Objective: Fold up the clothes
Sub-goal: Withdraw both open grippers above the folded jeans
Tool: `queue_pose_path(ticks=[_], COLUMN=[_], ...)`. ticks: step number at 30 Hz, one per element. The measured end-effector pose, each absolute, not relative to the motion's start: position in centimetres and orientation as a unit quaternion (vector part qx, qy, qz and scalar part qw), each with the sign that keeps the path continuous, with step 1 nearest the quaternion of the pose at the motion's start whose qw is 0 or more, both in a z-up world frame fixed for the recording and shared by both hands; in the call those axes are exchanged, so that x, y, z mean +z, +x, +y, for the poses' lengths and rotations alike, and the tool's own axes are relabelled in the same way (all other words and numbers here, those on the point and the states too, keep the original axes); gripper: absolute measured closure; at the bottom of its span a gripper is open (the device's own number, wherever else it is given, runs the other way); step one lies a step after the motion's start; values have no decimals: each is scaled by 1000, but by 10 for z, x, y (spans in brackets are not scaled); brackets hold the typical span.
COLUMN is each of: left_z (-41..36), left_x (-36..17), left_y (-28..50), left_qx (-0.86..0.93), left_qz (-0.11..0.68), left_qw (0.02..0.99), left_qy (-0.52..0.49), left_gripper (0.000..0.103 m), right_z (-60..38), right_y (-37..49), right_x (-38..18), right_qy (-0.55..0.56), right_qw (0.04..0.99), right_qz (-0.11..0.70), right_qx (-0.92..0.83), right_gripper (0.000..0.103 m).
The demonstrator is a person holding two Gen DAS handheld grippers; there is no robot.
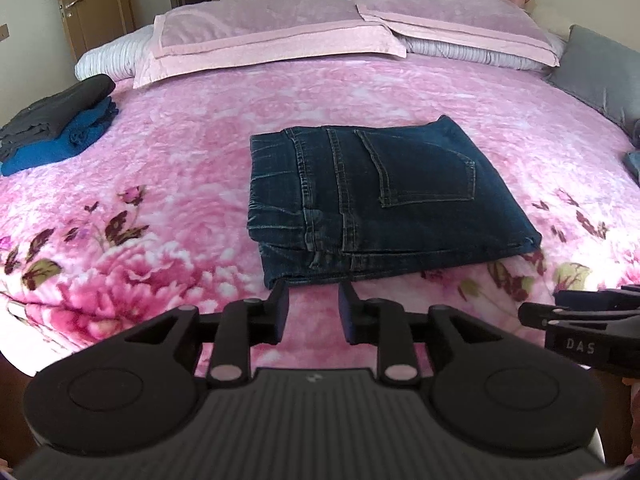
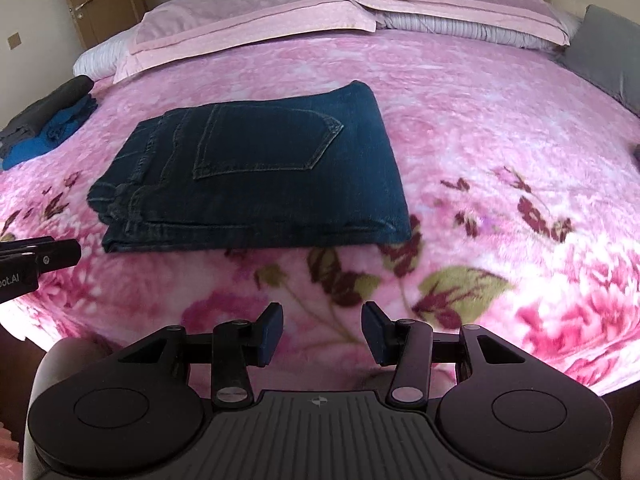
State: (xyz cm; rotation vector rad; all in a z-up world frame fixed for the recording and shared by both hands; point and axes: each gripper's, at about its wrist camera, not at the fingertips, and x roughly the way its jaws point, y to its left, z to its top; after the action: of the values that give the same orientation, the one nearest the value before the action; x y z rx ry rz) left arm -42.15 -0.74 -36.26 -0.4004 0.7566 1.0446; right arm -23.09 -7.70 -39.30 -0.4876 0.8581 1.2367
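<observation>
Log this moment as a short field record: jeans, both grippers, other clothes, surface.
jeans: folded jeans, compact rectangle, back pocket up, lying flat mid-bed
left gripper: left gripper open, empty, fingers just short of the jeans' near edge
right gripper: right gripper open, empty, over bare blanket, apart from jeans
other clothes: folded stack, dark item on blue one, far left
surface: pink floral blanket
pillows: pink pillows at the head

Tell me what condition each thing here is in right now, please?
Jeans: folded into a flat packet, back pocket up, lying on the blanket.
Left hand-held gripper: open, empty, just short of the jeans.
Right hand-held gripper: open, empty, above the blanket.
Clothes pile: folded, stacked at the bed's left.
Pillows: lying flat.
Door: closed.
</observation>
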Motion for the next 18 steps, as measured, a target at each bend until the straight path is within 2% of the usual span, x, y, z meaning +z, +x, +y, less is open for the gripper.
queue_pose_path(ticks=[7,18], left_z=[-24,-44], left_x=[-358,-354], left_y=[-429,-438], left_qx=[487,479], left_qz=[347,342], left_qw=[781,789], left_qy=[-179,-175], left_gripper=[71,69], right_z=[-87,-97], right_y=[-243,-252], right_x=[-388,-386], right_qy=[-216,-213], right_qw=[699,694], right_qz=[382,385], right_qx=[565,570], right_gripper=[56,56])
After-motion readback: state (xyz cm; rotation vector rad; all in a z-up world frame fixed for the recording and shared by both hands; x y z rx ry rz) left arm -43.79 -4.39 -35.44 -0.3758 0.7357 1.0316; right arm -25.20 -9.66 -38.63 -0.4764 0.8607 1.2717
